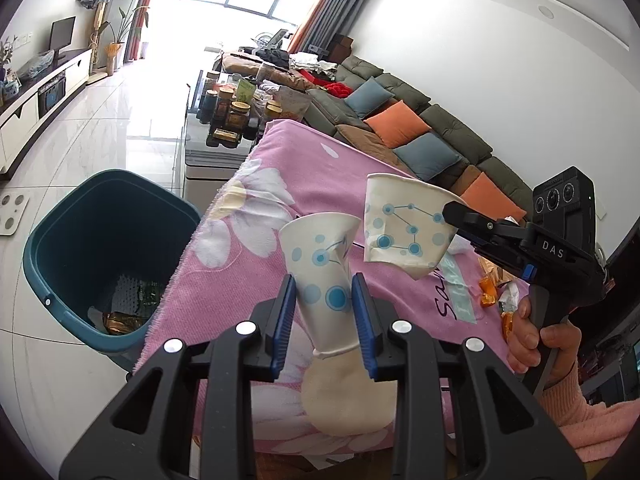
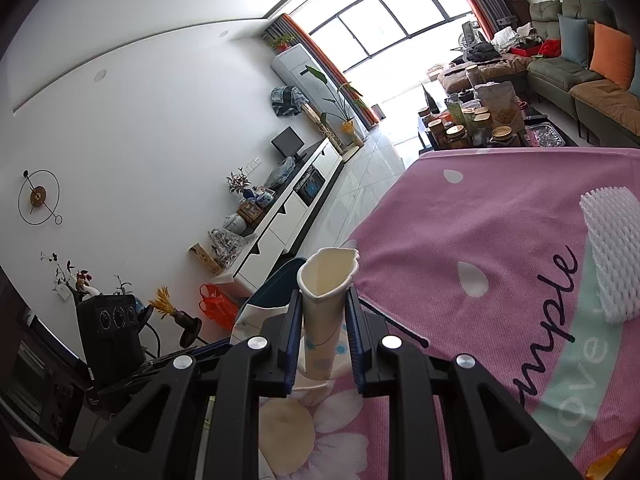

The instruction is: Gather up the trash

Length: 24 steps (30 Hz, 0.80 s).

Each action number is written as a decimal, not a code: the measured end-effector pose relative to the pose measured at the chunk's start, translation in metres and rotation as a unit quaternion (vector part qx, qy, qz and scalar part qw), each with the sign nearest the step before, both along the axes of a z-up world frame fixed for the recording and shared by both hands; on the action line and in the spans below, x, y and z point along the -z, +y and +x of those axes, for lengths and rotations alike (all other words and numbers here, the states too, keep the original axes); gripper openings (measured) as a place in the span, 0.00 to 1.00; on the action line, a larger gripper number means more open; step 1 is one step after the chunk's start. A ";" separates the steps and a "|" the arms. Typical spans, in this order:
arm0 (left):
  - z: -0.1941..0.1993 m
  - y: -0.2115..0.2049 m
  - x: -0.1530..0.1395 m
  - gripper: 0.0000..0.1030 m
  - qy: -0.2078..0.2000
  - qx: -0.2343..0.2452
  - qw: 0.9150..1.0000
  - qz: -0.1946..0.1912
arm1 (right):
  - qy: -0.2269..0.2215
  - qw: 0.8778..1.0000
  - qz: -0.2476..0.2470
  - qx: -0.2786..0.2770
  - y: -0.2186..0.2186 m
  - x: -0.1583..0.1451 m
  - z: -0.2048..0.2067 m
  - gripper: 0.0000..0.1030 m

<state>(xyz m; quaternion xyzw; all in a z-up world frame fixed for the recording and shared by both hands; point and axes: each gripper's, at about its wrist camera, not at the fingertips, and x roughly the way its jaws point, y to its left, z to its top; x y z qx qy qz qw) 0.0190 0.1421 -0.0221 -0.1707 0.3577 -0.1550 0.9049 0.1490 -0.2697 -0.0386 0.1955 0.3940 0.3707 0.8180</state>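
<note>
My left gripper (image 1: 324,285) is shut on a crushed white paper cup with blue dots (image 1: 320,264), its mouth pointing away from me, above the pink flowered cloth (image 1: 280,168) on the table. To its right, my right gripper (image 1: 454,216) pinches a second dotted paper cup (image 1: 400,224) by its rim, with a hand (image 1: 536,336) on the handle. In the right wrist view, that gripper (image 2: 323,299) is shut on the flattened cup (image 2: 324,280). A teal bin (image 1: 104,216) stands on the floor left of the table, with some trash at its bottom. Part of the bin (image 2: 280,282) shows beyond the cup.
Orange wrappers and crumpled paper (image 1: 494,296) lie on the cloth at the right. A white foam net (image 2: 608,252) rests on the cloth further right. A low table crowded with jars (image 1: 236,108) and a sofa (image 1: 400,128) stand beyond the table's far edge.
</note>
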 end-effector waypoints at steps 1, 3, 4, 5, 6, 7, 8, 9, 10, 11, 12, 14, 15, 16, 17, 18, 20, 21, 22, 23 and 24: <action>0.000 0.003 -0.001 0.28 -0.001 -0.003 1.000 0.000 | 0.000 1.000 0.000 -0.004 0.003 0.000 0.001 0.19; 0.000 0.009 -0.002 0.28 -0.002 -0.009 1.000 -0.002 | 0.000 1.000 -0.001 -0.008 0.009 0.000 0.002 0.19; -0.001 0.012 -0.002 0.28 -0.002 -0.011 1.000 -0.004 | 0.000 1.000 -0.001 -0.012 0.012 0.000 0.003 0.19; -0.002 0.016 -0.002 0.28 -0.002 -0.015 1.000 -0.005 | 0.000 1.000 -0.002 -0.014 0.015 0.001 0.005 0.19; -0.002 0.019 -0.002 0.27 -0.001 -0.018 1.000 -0.006 | 0.001 1.000 -0.002 -0.016 0.017 0.001 0.005 0.19; -0.002 0.021 -0.001 0.27 0.000 -0.020 1.000 -0.008 | 0.002 1.000 -0.001 -0.019 0.019 0.002 0.005 0.19; -0.002 0.024 -0.001 0.27 0.000 -0.022 1.000 -0.010 | 0.003 1.000 -0.001 -0.021 0.021 0.002 0.006 0.19; -0.002 0.027 -0.001 0.27 0.001 -0.024 1.000 -0.012 | 0.004 1.000 0.000 -0.022 0.022 0.003 0.006 0.19; -0.003 0.030 -0.002 0.27 0.000 -0.025 1.000 -0.015 | 0.006 1.000 0.001 -0.025 0.022 0.004 0.006 0.19; -0.003 0.033 -0.001 0.27 0.001 -0.027 0.999 -0.018 | 0.007 1.000 0.001 -0.027 0.023 0.005 0.006 0.19; -0.003 0.035 -0.001 0.27 0.002 -0.029 0.999 -0.020 | 0.009 1.000 0.000 -0.027 0.024 0.006 0.005 0.19; -0.002 0.037 -0.001 0.27 0.004 -0.030 0.999 -0.025 | 0.011 1.000 0.000 -0.029 0.025 0.008 0.006 0.19; -0.002 0.038 0.000 0.27 0.004 -0.030 0.999 -0.028 | 0.011 0.999 0.000 -0.030 0.025 0.009 0.006 0.19; -0.002 0.038 0.001 0.27 0.005 -0.029 0.999 -0.030 | 0.012 0.999 0.000 -0.030 0.026 0.009 0.006 0.19; -0.002 0.038 0.002 0.27 0.006 -0.026 0.999 -0.032 | 0.013 0.999 0.000 -0.030 0.027 0.009 0.006 0.19; 0.000 0.036 0.004 0.27 0.010 -0.022 0.999 -0.031 | 0.013 0.999 0.001 -0.030 0.026 0.009 0.005 0.19; 0.001 0.034 0.009 0.25 0.021 -0.015 0.999 -0.032 | 0.014 0.999 0.000 -0.029 0.025 0.010 0.005 0.19; 0.002 0.034 0.013 0.24 0.029 -0.013 0.999 -0.033 | 0.014 1.000 -0.001 -0.028 0.025 0.010 0.005 0.19; 0.004 0.033 0.017 0.23 0.036 -0.010 0.999 -0.033 | 0.016 1.000 -0.002 -0.027 0.025 0.009 0.006 0.19; 0.006 0.032 0.022 0.28 0.046 -0.005 0.998 -0.034 | 0.018 0.999 -0.001 -0.027 0.025 0.011 0.006 0.19; 0.008 0.031 0.026 0.31 0.055 -0.003 0.998 -0.038 | 0.019 0.999 -0.001 -0.027 0.026 0.011 0.006 0.20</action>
